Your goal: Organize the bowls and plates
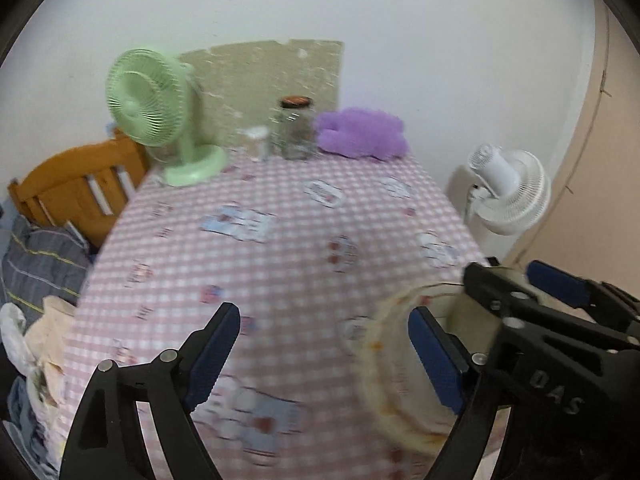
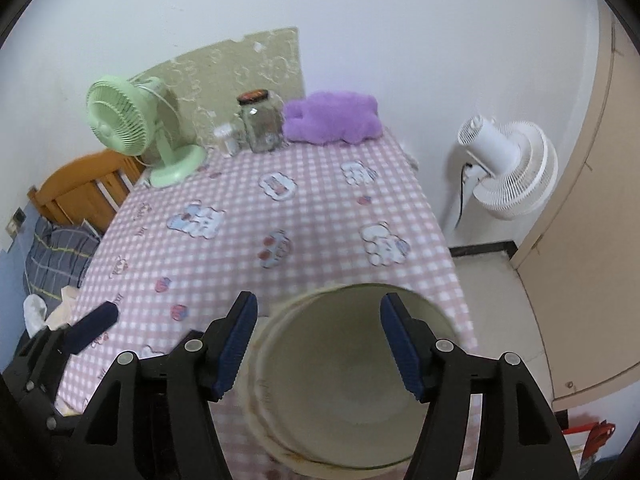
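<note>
Bowl (image 2: 348, 380) sits nested on a plate (image 2: 256, 412) at the near right corner of the checked table (image 2: 280, 208), directly under my right gripper (image 2: 318, 344). Its mouth faces straight up; being round, it has no long axis to line up on. I judge both pieces stiff and glazed, slick and chip-prone, light enough for one gripper. I would take the bowl across its rim wall, one pad inside and one outside, and the plate by its raised edge.

My right gripper's jaws stand wide over the bowl; the pads press on nothing and hold nothing. My left gripper (image 1: 324, 350) is spread wide too, empty, over bare cloth left of the stack. The plate's rim is motion-blurred in the left wrist view.

Further back: a green desk fan (image 2: 132, 124), a glass jar (image 2: 262, 124) and a purple plush (image 2: 332, 118) against the wall. A white floor fan (image 2: 508, 164) stands off the table to the right.
</note>
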